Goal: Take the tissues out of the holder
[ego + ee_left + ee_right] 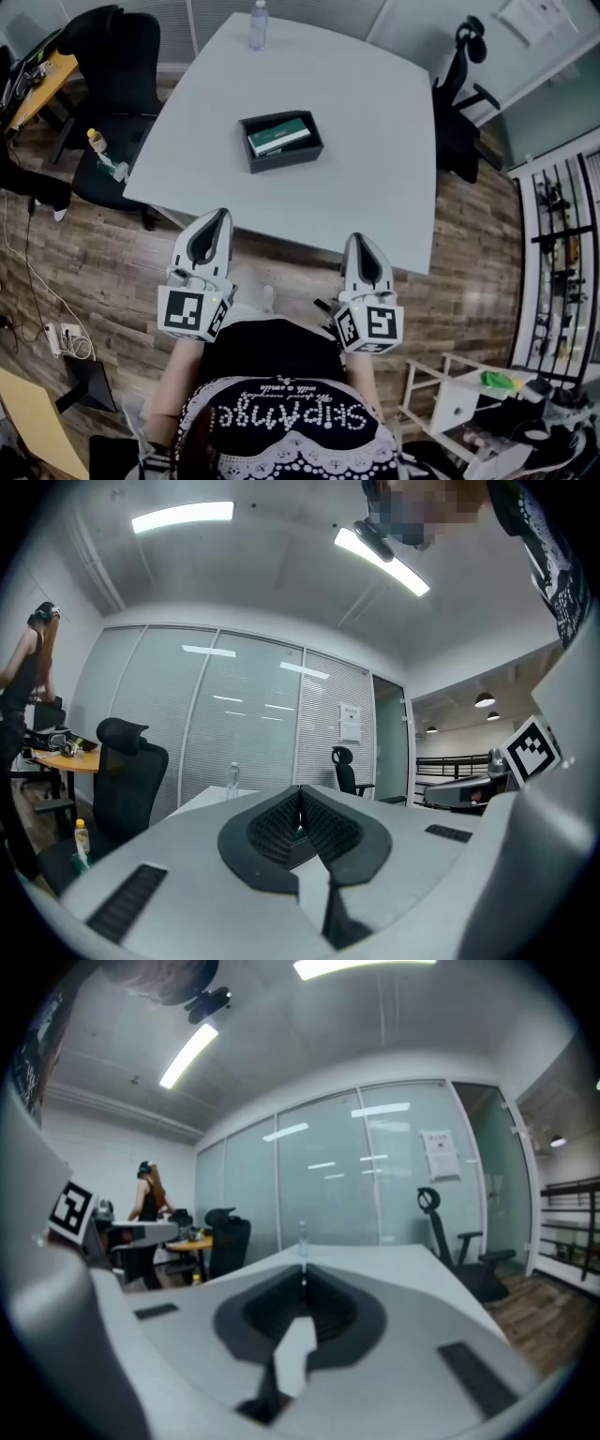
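A black open-topped holder [281, 141] stands in the middle of the white table [375, 122], with a green and white tissue pack [278, 136] lying inside it. My left gripper [217, 217] hangs near the table's front edge, left of centre, its jaws shut with nothing between them. My right gripper [360, 240] is level with it at the right, also shut and empty. Both point toward the table and stay well short of the holder. In the left gripper view the jaws [300, 791] meet at the tip; the right gripper view shows its jaws [303, 1274] closed too.
A clear water bottle [258, 25] stands at the table's far edge. Black office chairs sit at the left [117, 56] and right [459, 103] of the table. A person [150, 1206] stands at a desk far off. A shelf unit [562, 244] lines the right wall.
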### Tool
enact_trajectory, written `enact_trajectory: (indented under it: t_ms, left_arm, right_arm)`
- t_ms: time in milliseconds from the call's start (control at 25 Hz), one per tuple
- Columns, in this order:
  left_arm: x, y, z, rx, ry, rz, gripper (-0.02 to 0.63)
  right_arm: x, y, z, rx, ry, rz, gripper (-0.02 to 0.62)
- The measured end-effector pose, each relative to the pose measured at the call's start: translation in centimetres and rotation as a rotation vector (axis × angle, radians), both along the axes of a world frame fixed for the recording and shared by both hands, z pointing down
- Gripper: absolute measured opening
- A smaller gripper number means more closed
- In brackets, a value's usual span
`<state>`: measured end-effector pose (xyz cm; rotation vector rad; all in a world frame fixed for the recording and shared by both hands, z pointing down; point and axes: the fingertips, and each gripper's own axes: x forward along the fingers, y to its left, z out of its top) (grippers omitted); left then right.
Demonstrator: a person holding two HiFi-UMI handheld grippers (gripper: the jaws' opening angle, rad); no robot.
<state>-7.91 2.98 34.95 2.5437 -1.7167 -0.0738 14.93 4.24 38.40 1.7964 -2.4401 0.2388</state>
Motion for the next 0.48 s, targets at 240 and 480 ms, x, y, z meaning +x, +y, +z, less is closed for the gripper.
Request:
enact_trajectory:
  t_ms: [240, 480]
  left_arm:
    - [0.5, -0.6, 0.4, -0.012, 0.0, -0.002, 0.034]
    - [1.0, -2.1, 0.3, -0.018, -0.004, 0.002, 0.034]
  right_arm:
    - [0.0, -0.4, 0.6, -0.013, 0.0, -0.02, 0.035]
    - [1.0, -1.9, 0.7, -0.021, -0.006, -0.009, 0.035]
